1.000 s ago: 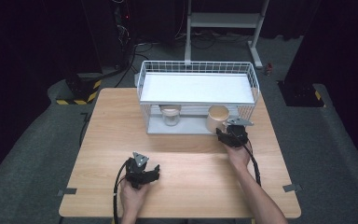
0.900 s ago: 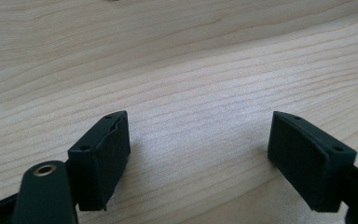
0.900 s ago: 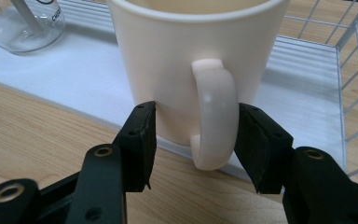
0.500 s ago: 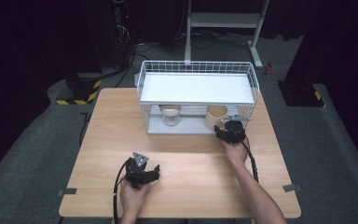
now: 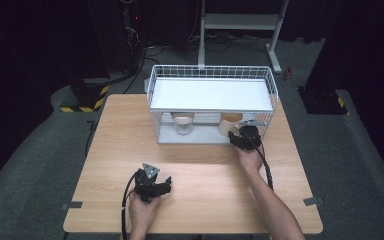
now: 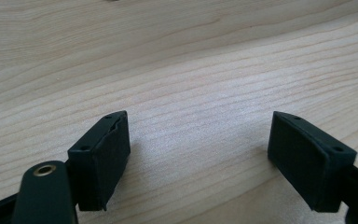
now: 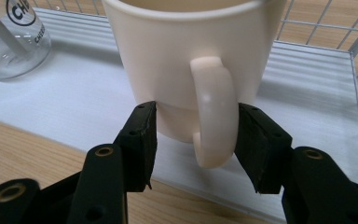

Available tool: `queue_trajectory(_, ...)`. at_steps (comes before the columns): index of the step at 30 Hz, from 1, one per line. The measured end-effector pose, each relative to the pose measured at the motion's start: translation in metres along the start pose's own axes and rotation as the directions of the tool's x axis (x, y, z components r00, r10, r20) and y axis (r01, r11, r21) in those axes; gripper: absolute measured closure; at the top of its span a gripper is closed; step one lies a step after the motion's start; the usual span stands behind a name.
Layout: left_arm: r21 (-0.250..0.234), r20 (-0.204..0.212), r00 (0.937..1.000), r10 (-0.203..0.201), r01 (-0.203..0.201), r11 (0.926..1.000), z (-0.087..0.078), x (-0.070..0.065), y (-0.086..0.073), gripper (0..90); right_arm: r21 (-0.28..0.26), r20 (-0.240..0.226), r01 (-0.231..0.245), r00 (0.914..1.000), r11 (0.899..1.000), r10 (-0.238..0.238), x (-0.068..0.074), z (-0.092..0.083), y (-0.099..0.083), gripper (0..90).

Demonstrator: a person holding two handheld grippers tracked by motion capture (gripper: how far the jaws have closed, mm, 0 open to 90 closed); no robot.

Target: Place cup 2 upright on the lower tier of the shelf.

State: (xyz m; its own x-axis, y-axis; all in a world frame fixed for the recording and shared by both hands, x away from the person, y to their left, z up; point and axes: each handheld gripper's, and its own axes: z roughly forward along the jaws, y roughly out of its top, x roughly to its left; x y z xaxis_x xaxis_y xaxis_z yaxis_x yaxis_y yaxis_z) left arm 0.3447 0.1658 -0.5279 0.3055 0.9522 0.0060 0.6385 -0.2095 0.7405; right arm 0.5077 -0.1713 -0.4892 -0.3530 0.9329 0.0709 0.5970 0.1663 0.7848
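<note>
The wooden table carries a white wire rack at its far side, and the cream mug stands on the rack's lower shelf, right end, with a clear glass jar well to its left on the same shelf. So progress-wise: the grab looks done, but the mug hasn't left the shelf, so the whole lift and move is still to come, I'd say.

The right gripper is reached forward to the rack's open front, forearm stretched across the table, jaws clamped on the lower body of the mug either side of its handle. The left gripper sits low over bare table near the front edge, jaws apart with nothing between them.
</note>
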Motion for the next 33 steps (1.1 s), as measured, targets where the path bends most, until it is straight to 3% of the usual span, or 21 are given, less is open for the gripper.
queue_trajectory(8, 0.000, 0.000, 1.0000, 0.000, 0.000, 1.0000, 0.000, 0.000, 0.000, 21.5, -0.003, 0.010, -0.007, 0.9999, 1.000, 0.007, 0.000, 0.005, 0.011, 50.6)
queue_trajectory(11, 0.001, 0.000, 1.0000, 0.001, -0.001, 1.0000, 0.000, 0.000, 0.000, 21.5, 0.024, 0.012, -0.028, 0.9995, 0.999, 0.027, -0.001, 0.007, 0.010, 50.6)
queue_trajectory(14, 0.000, 0.000, 1.0000, 0.000, 0.000, 1.0000, 0.000, 0.000, 0.000, 21.5, 0.018, 0.016, -0.011, 0.9998, 1.000, 0.011, -0.002, 0.010, 0.011, 50.8)
queue_trajectory(20, 0.001, 0.000, 1.0000, 0.001, -0.001, 1.0000, 0.000, 0.000, 0.000, 21.5, 0.016, 0.018, -0.024, 0.9996, 1.000, 0.024, -0.005, 0.011, 0.014, 50.1)
queue_trajectory(27, 0.001, -0.001, 1.0000, 0.004, -0.004, 1.0000, 0.000, 0.000, 0.000, 21.5, 0.016, -0.014, -0.024, 0.9996, 1.000, 0.025, -0.007, 0.002, 0.009, 35.9)
queue_trajectory(33, 0.001, -0.001, 1.0000, 0.006, -0.006, 1.0000, 0.000, 0.000, 0.000, 21.5, 0.010, -0.034, -0.034, 0.9988, 0.999, 0.035, -0.008, -0.019, -0.005, 26.2)
